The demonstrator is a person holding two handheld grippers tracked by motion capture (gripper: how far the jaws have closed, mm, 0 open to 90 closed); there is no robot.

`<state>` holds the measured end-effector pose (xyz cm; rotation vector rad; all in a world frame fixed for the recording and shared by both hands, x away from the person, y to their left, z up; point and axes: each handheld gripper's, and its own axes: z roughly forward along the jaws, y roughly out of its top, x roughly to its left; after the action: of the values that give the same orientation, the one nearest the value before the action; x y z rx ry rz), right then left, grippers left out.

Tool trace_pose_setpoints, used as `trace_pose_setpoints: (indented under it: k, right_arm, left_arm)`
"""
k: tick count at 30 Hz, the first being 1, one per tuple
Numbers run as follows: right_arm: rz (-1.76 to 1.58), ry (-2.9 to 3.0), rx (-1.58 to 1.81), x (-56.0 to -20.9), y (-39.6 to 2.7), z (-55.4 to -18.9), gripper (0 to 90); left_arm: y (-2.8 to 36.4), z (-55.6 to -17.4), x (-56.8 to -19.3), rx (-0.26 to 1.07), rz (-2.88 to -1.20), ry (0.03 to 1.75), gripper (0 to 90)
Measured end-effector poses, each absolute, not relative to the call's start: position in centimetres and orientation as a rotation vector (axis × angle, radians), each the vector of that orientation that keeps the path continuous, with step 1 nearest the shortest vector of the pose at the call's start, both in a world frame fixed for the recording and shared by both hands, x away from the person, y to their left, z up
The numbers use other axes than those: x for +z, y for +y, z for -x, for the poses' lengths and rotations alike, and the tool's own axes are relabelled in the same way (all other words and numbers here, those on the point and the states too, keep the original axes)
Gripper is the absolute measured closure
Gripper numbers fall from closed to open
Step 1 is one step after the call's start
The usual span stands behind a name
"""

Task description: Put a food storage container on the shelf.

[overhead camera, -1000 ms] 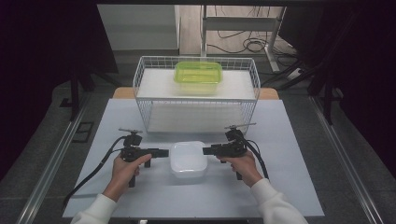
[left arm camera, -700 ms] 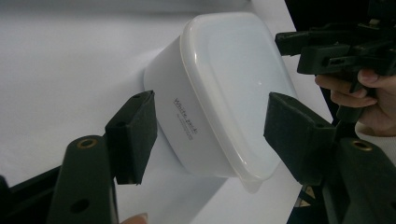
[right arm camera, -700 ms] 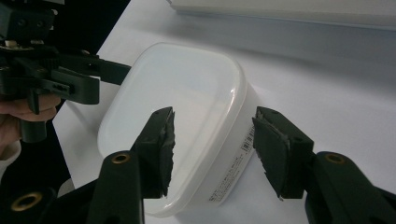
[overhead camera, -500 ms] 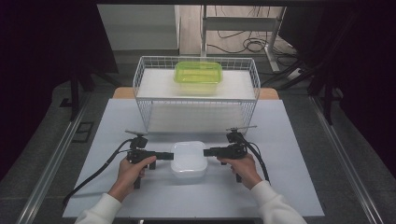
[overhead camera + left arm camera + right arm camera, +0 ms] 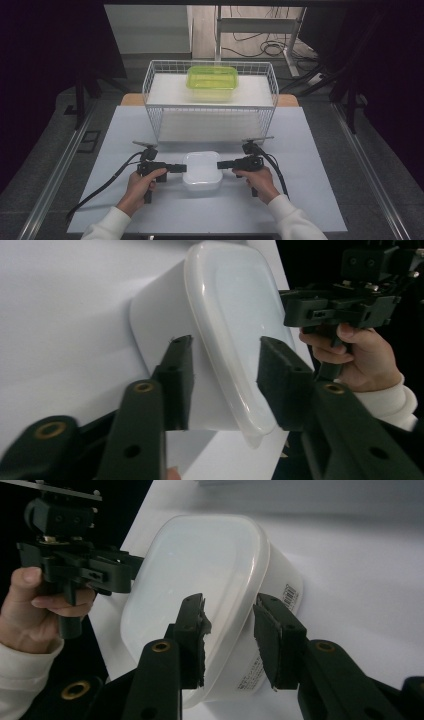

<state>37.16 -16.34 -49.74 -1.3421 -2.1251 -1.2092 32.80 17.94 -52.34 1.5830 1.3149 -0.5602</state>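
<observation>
Both your grippers, left (image 5: 181, 168) and right (image 5: 221, 164), have just been closing, fingers straddling opposite rims of the white lidded plastic container (image 5: 201, 171) on the bench (image 5: 310, 150), not yet visibly pressing.

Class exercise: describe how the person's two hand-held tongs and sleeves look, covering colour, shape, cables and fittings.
Both tongs, left and right, are black, each with a pistol-style handle and two flat jaws with dark padded faces. Brass-coloured rivets sit in the jaw arms. A black cable trails from each. The sleeves are white with ribbed cuffs.
</observation>
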Motion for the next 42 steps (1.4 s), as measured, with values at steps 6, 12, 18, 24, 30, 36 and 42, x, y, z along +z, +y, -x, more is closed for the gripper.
trace_pose_setpoints:
  k: [6, 12, 18, 24, 30, 36, 42]
  right_arm:
    - [1.367, -2.065, -1.204, -49.9, -16.6, -37.2, 67.4]
    - [1.383, -2.041, -1.207, -49.7, -16.8, -36.9, 69.9]
    - [1.37, -2.05, -1.237, -49.3, -16.9, -36.5, 73.5]
    - [1.345, -2.092, -1.263, -48.7, -16.8, -36.2, 75.8]
    - [1.297, -2.142, -1.303, -48.0, -16.6, -36.0, 78.7]
    - [1.281, -2.163, -1.315, -47.9, -16.6, -36.0, 79.0]
    - [1.264, -2.165, -1.335, -47.6, -16.7, -35.9, 78.9]
  left_arm:
    - [18.0, -32.6, -52.1, -0.53, -1.572, 1.325, 69.7]
    - [18.0, -32.3, -51.9, -0.524, -1.578, 1.317, 71.6]
    - [18.2, -32.1, -51.4, -0.502, -1.574, 1.307, 75.1]
    - [18.4, -31.9, -51.0, -0.48, -1.584, 1.299, 77.9]
    - [18.5, -31.8, -50.8, -0.444, -1.592, 1.288, 78.4]
    - [18.5, -31.7, -50.6, -0.433, -1.591, 1.268, 78.6]
    - [18.7, -31.6, -50.1, -0.422, -1.59, 1.25, 78.9]
